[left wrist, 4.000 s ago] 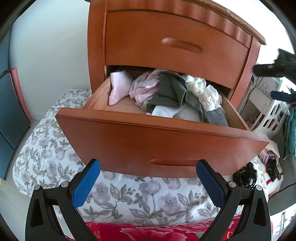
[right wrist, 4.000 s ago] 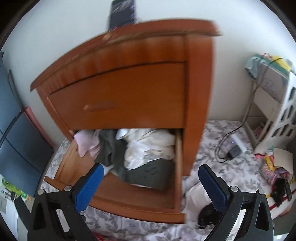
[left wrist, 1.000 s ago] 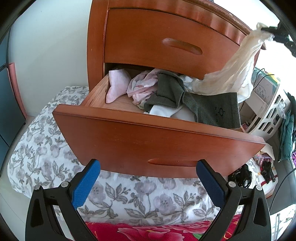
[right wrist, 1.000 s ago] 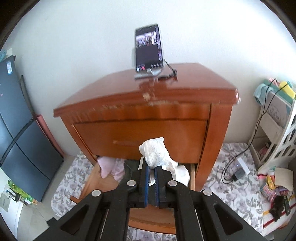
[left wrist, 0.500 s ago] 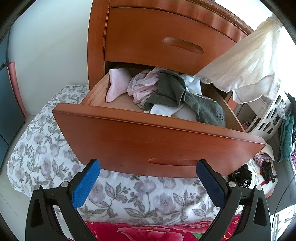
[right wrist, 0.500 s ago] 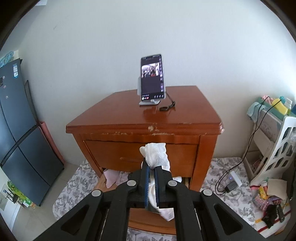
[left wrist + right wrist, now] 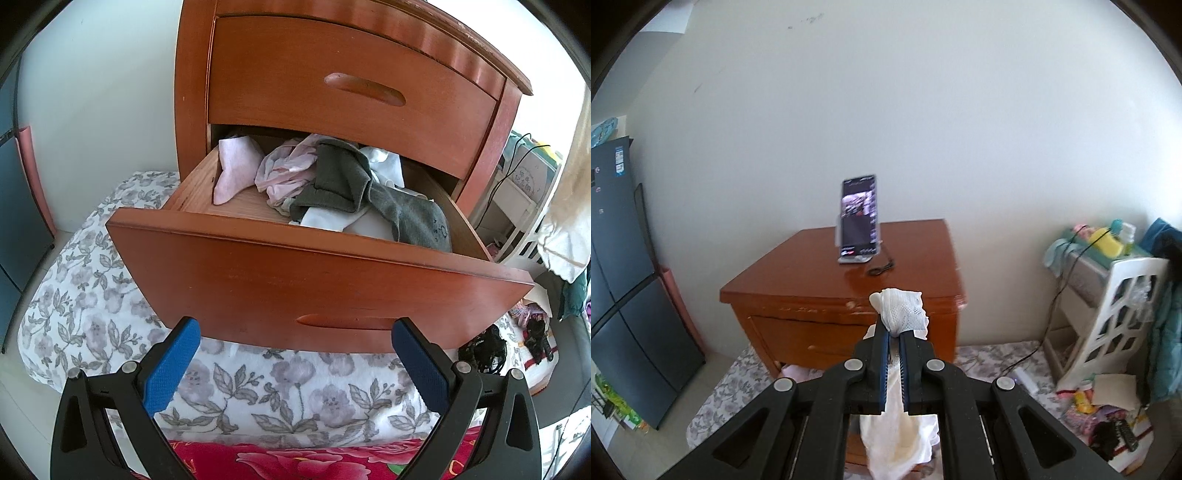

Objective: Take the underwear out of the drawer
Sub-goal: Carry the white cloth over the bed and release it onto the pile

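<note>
Closest to me, the right gripper has its blue-padded fingers clamped tight on a piece of white underwear: a bunched, mesh-patterned tuft sticks out past the fingertips, and the rest of the cloth hangs down loose beneath the black frame. That garment is up in the air, clear of the drawer; in the left wrist view its pale, creamy folds show at the far right edge, well apart from the drawer's contents. The left gripper has its fingers spread wide with nothing between them, hovering in front of the pulled-out lower drawer and over a grey-flowered white blanket, with a red floral cloth at the very bottom. Inside the drawer lies a heap of clothes: a pale pink piece against the left side, a crumpled pink and white garment beside it, a dark grey garment draped across the middle and right, and some white cloth behind and under it. The upper drawer of the wooden nightstand is closed. On the nightstand's top a phone stands upright in a holder, with a thin dark cord lying beside it. A dark fridge stands off to the left, and a white plastic rack with clutter to the right.
</note>
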{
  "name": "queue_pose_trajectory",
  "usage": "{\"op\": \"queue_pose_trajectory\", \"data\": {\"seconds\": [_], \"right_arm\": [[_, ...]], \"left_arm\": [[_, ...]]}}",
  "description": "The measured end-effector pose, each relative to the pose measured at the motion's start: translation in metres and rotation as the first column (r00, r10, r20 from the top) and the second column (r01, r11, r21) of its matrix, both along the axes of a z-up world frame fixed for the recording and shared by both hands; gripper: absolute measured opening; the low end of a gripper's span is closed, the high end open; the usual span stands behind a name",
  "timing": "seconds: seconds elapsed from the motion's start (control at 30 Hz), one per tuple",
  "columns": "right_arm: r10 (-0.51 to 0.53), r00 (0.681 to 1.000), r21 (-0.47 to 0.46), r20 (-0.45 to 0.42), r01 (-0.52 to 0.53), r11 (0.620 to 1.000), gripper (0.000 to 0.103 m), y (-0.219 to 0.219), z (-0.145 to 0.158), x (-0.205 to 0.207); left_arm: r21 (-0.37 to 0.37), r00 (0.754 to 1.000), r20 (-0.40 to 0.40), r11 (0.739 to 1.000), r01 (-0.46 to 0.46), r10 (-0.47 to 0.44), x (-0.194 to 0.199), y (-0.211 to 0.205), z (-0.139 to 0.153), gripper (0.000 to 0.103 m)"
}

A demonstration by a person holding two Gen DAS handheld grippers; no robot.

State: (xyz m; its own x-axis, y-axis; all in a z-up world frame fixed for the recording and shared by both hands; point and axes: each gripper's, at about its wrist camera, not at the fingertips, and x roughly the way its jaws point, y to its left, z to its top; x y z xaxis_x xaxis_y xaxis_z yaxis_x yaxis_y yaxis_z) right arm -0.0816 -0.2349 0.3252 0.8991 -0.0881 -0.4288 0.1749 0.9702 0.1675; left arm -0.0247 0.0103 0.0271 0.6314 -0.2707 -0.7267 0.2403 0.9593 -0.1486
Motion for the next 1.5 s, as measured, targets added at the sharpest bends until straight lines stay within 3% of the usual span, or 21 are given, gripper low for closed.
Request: {"op": "queue_pose_trajectory", "data": {"seconds": [0.27,0.5,0.83,1.03,1.23,1.27,1.3,1.33,1.37,1.4,1.5], "right_arm": [[-0.108,0.993,-0.015,-0.048,0.107,0.994,0.005,-0.043,-0.015,-0.022],[-0.144,0.973,0.033,-0.181,0.153,0.988,0.006,-0.075,-0.078,-0.021],[-0.173,0.908,0.05,-0.38,0.208,0.977,0.006,-0.102,-0.183,0.0],[-0.164,0.852,0.098,-0.497,0.242,0.965,0.006,-0.118,-0.248,0.018],[-0.139,0.79,0.145,-0.597,0.276,0.95,0.009,-0.127,-0.3,0.03],[-0.138,0.778,0.139,-0.613,0.279,0.95,0.012,-0.127,-0.307,0.032],[-0.135,0.767,0.133,-0.627,0.277,0.952,0.025,-0.126,-0.313,0.033],[-0.134,0.762,0.131,-0.634,0.276,0.952,0.045,-0.124,-0.316,0.034],[-0.129,0.757,0.129,-0.64,0.272,0.954,0.053,-0.123,-0.32,0.034],[-0.126,0.757,0.128,-0.642,0.268,0.955,0.059,-0.123,-0.322,0.035],[-0.106,0.75,0.124,-0.652,0.244,0.962,0.062,-0.118,-0.326,0.038]], "left_arm": [[0.026,1.0,0.008,1.0,-0.002,0.001,-0.002,-0.003,0.001,0.103],[0.037,1.0,0.015,0.999,-0.003,0.002,-0.002,-0.004,0.001,0.103],[-0.005,0.995,0.101,1.0,0.01,-0.01,-0.013,0.001,0.02,0.103],[-0.014,0.974,0.227,1.0,0.013,-0.009,-0.015,0.003,0.048,0.103],[-0.037,0.966,0.259,0.999,-0.014,0.023,0.006,0.005,0.06,0.103],[-0.039,0.967,0.252,0.999,-0.013,0.022,0.009,0.003,0.058,0.103],[-0.041,0.969,0.248,0.999,-0.013,0.023,0.011,0.003,0.056,0.103],[-0.041,0.969,0.247,0.999,-0.013,0.023,0.013,0.002,0.055,0.103],[-0.038,0.969,0.247,0.999,-0.013,0.022,0.014,0.001,0.053,0.103],[-0.033,0.969,0.246,0.999,-0.013,0.021,0.014,0.0,0.051,0.103],[-0.032,0.971,0.238,0.999,0.001,0.006,0.018,-0.002,0.046,0.103]]}}
